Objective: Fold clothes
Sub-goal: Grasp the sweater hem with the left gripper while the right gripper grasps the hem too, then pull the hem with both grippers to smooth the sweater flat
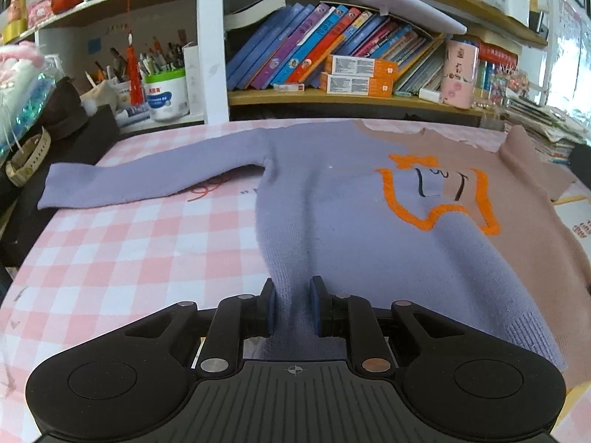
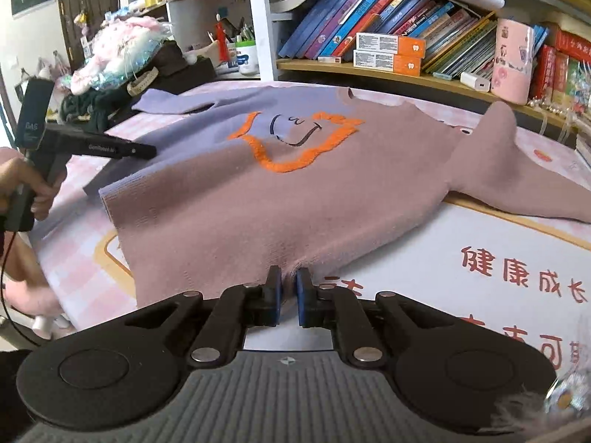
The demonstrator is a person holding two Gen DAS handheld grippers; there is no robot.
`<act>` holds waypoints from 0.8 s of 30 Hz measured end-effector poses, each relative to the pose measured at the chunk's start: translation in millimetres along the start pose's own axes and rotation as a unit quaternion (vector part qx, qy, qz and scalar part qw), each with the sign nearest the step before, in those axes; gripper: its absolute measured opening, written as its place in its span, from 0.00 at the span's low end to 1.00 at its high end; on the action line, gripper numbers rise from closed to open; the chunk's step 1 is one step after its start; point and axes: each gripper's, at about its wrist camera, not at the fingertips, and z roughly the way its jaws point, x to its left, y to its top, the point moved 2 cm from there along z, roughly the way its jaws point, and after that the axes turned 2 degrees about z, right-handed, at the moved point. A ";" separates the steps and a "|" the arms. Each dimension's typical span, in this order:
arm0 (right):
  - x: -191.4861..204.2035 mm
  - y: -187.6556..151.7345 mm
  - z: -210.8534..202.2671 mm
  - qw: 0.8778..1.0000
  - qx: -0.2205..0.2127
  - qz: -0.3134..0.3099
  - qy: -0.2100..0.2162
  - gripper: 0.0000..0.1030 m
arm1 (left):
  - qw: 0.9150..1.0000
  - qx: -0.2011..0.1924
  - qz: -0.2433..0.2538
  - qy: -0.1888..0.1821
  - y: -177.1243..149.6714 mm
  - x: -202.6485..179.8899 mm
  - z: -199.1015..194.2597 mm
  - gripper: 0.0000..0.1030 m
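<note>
In the left wrist view, the sweater (image 1: pixel 332 192), half lilac and half dusty pink with an orange outline on the chest, lies flat on the checked tablecloth (image 1: pixel 122 258). The left gripper (image 1: pixel 292 308) pinches its lilac hem; the right sleeve is cut off.

In the right wrist view, the right gripper (image 2: pixel 288 297) is nearly closed on the pink hem edge, and the hand (image 2: pixel 26 184) is partly out of frame.

I see a two-tone sweater (image 1: pixel 332 203), lavender on one half and dusty mauve-pink on the other, with an orange outlined motif (image 1: pixel 439 195) at frame centre. Under it lies a pink-and-white checked cloth (image 1: pixel 129 258). My gripper fingers (image 2: pixel 275 295) are black with blue pads.
</note>
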 end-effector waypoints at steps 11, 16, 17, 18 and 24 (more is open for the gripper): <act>-61.0 18.2 5.5 0.987 -0.029 0.026 -0.154 0.16 | 0.999 -0.013 0.037 -0.014 5.4 -30.5 -4.5 0.24; -67.3 5.4 -8.3 0.988 -0.040 0.075 -0.130 0.19 | 0.999 -0.019 -0.012 -0.033 2.1 -17.1 -19.7 0.26; -66.4 4.9 -9.2 0.988 -0.042 0.082 -0.127 0.19 | 0.999 -0.015 -0.017 -0.038 1.3 -16.6 -19.2 0.26; -64.8 5.1 -9.4 0.987 -0.043 0.086 -0.125 0.19 | 0.999 -0.012 -0.022 -0.041 0.4 -16.2 -18.5 0.26; -53.6 0.9 -16.0 0.988 -0.043 0.089 -0.115 0.22 | 0.997 -0.003 -0.049 -0.052 -3.6 -15.1 -10.3 0.26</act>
